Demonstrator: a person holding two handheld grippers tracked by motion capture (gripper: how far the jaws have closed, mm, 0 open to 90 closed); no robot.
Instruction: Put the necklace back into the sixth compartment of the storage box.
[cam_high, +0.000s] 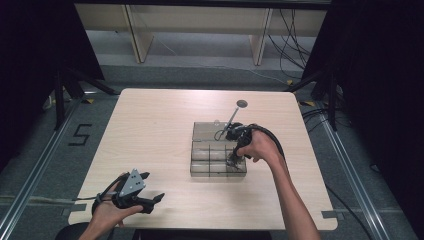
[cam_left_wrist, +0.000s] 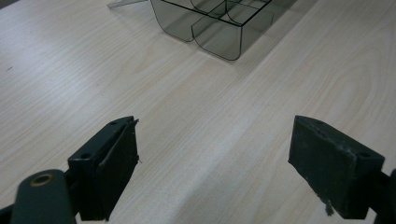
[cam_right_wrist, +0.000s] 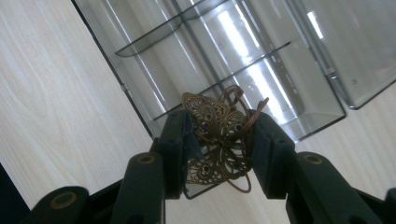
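Right tool (cam_right_wrist: 219, 140) pinching filigree butterfly (cam_right_wrist: 217, 137) over organizer box (cam_right_wrist: 140, 79) | left tool (cam_left_wrist: 212, 163) spread, near table edge

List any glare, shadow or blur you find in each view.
High view: dark surroundings, table evenly lit. Left gripper view: soft sheen on the wood, open left gripper slightly soft. Right gripper view: bright streaks of glare on the clear box; butterfly ornament sharp in the right gripper.

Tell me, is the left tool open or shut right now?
Open: the left tool shows bare table between its wide-apart jaws, holding nothing.
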